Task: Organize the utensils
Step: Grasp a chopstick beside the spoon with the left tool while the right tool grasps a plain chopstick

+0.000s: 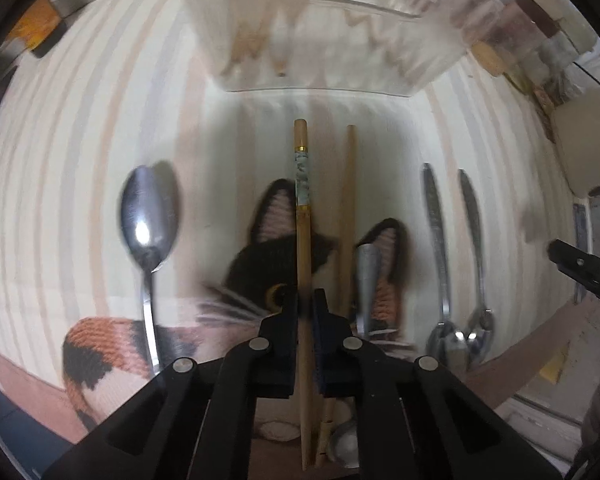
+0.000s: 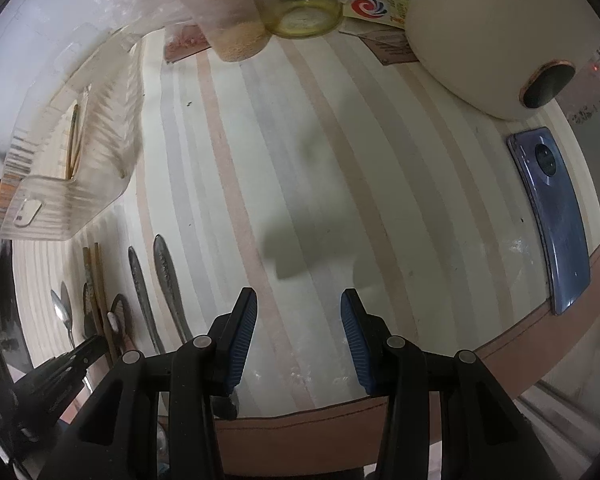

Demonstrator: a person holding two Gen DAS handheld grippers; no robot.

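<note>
My left gripper is shut on a wooden chopstick with a patterned band and gold rings, which points towards a clear plastic utensil box holding other chopsticks. A plain second chopstick lies just right of it. A spoon lies to the left, and two more spoons to the right with handles pointing away. My right gripper is open and empty above the striped tablecloth. The box and utensils show at the left of the right wrist view.
A cat-pattern mat lies under the chopsticks. A blue phone lies at the right table edge. A cream appliance, jars and a packet stand at the back. The table's front edge is near.
</note>
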